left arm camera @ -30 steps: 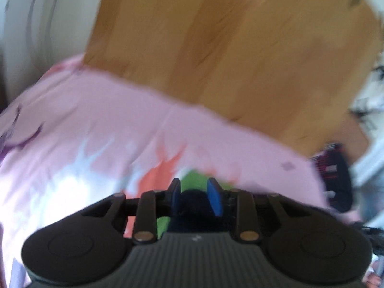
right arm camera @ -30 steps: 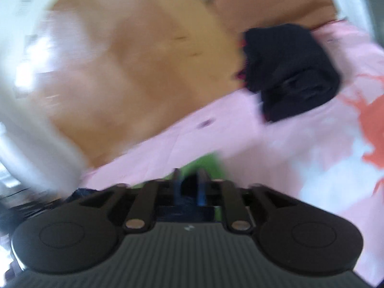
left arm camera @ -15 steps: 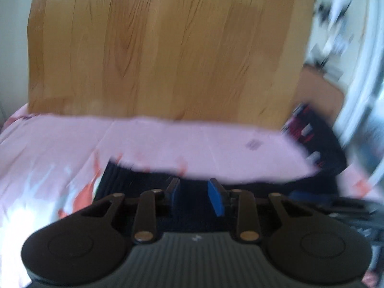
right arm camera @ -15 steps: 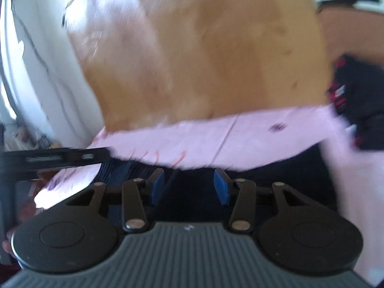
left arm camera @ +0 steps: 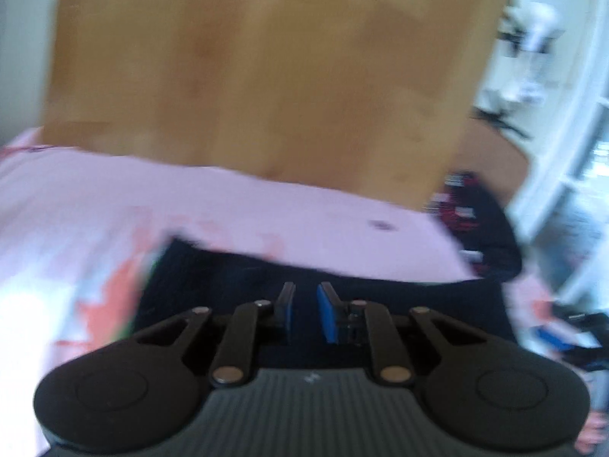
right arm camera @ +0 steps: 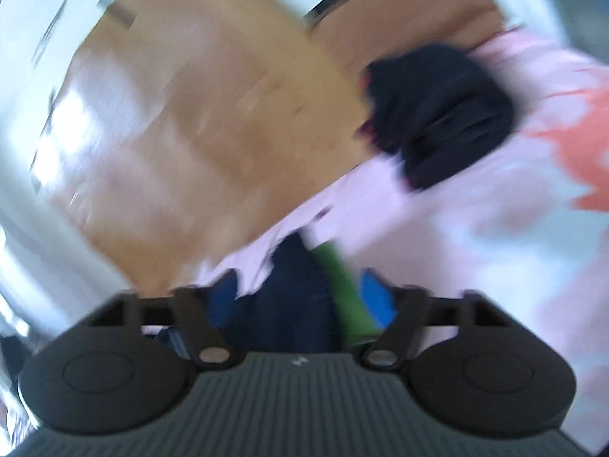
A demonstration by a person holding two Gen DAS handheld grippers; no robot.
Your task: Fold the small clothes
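Observation:
A dark navy garment (left arm camera: 304, 274) lies spread on a pink patterned sheet (left arm camera: 190, 205), right in front of my left gripper (left arm camera: 304, 312). The left jaws stand slightly apart over the cloth with nothing clearly between them. In the blurred right wrist view the same navy garment (right arm camera: 293, 289) lies between the wide-open blue pads of my right gripper (right arm camera: 300, 297), beside a green patch (right arm camera: 342, 289) of the sheet's print. A second dark garment (right arm camera: 437, 114) lies folded in a pile on the sheet's far part; it also shows in the left wrist view (left arm camera: 475, 228).
A wooden headboard or panel (left arm camera: 259, 76) rises behind the sheet. White shelving or window frame (left arm camera: 552, 152) stands at the right. The sheet carries orange (right arm camera: 586, 152) and white print.
The right gripper has swung and its jaws have opened wide; the dark pile is back in its view. The left gripper has stayed over the navy garment, shifted slightly.

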